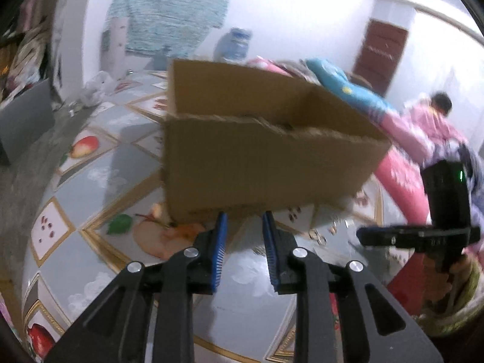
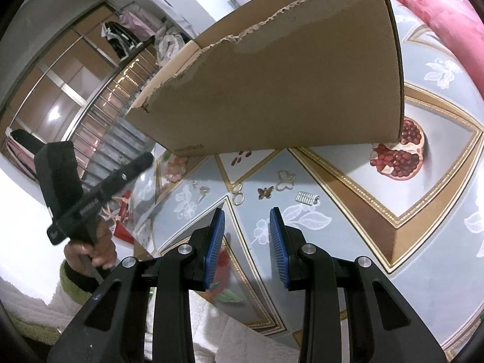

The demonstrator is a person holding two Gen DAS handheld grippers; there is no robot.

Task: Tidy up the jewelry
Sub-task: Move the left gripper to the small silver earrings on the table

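Left gripper (image 1: 243, 216): bottom centre of the left wrist view; blue pads slightly apart, nothing between them, tips just short of the cardboard box's lower edge.
Right gripper (image 2: 246, 211): bottom centre of the right wrist view; pads parted by a moderate gap, empty, above bare cloth.
Cardboard box (image 2: 272, 84): open top, torn ragged rim, filling the upper centre of both views; stands on the counter (image 2: 438, 166), which carries a fruit-print cloth.
Jewelry, right wrist view: small pieces in a loose row between box and gripper tips, centre of frame; two outline butterflies (image 2: 286, 181), dark butterfly (image 2: 265, 192), gold clasp piece (image 2: 238, 195), silver comb-like clip (image 2: 307, 197), small silver bits (image 2: 202, 192) to the left.
Open room: clear cloth at lower left of the left wrist view and at right of the right wrist view.
Obstructions: box wall directly ahead; other handheld gripper, in a hand (image 2: 90, 249), at each frame's side.
Surroundings: pink bedding (image 1: 402, 178), right edge of the left wrist view; person in pink beyond it.
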